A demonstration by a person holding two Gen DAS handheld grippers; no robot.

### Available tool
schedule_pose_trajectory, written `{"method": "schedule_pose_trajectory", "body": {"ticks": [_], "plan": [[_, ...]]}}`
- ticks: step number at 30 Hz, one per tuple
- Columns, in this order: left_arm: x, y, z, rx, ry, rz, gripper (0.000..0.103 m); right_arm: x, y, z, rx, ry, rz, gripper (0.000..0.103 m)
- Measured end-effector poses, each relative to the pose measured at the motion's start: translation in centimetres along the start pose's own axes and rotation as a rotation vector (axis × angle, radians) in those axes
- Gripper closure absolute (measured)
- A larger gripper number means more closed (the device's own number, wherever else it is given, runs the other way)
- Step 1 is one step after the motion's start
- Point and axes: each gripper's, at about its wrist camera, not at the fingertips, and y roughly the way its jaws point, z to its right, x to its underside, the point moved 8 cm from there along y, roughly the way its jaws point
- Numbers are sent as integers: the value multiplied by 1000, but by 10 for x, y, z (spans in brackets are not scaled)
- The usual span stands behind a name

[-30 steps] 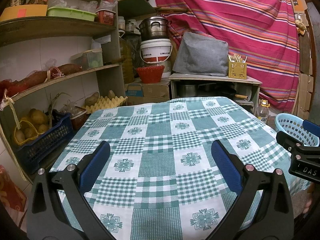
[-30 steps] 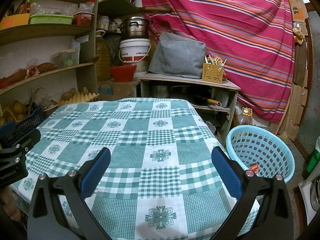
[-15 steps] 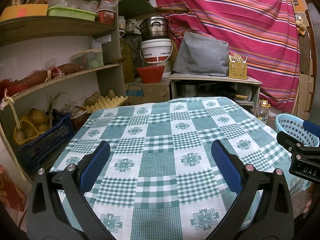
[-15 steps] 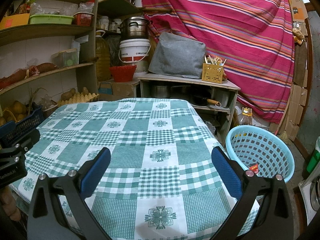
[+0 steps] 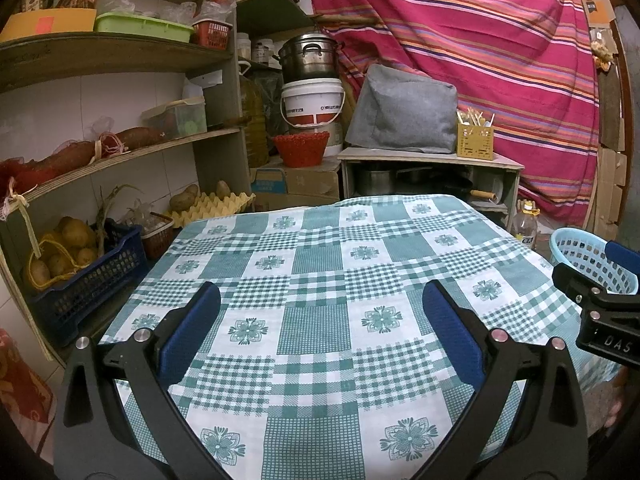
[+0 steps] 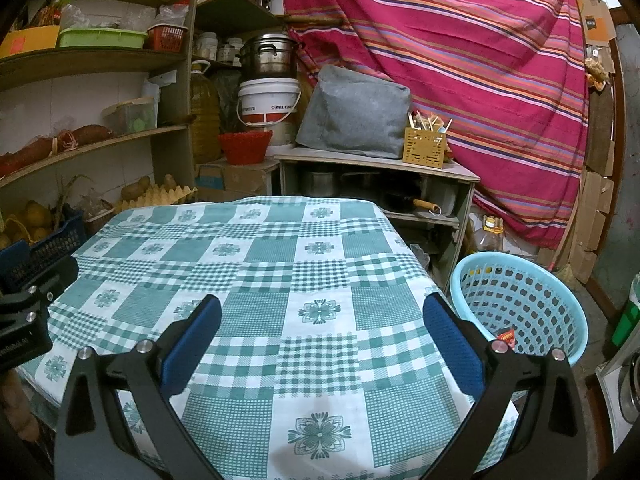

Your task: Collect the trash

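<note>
We see both views lit evenly and softly from above, with only a faint shadow on the checked tablecloth near the bottom edge. Colours run saturated, the striped curtain most of all. The fisheye bends the shelves into arcs (strongest at the left) and blacks out the corners. Focus is sharp centrally, softening toward the rims. No glare.

Tablecloth bare – free passage; basket just beside rt edge.
</note>
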Motion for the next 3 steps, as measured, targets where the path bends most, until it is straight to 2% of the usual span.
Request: {"method": "schedule_pose_trajectory", "body": {"ticks": [3], "plan": [[-1, 0, -2, -1, -3, -1, 5, 0, 0, 0, -1, 1, -2, 5]]}}
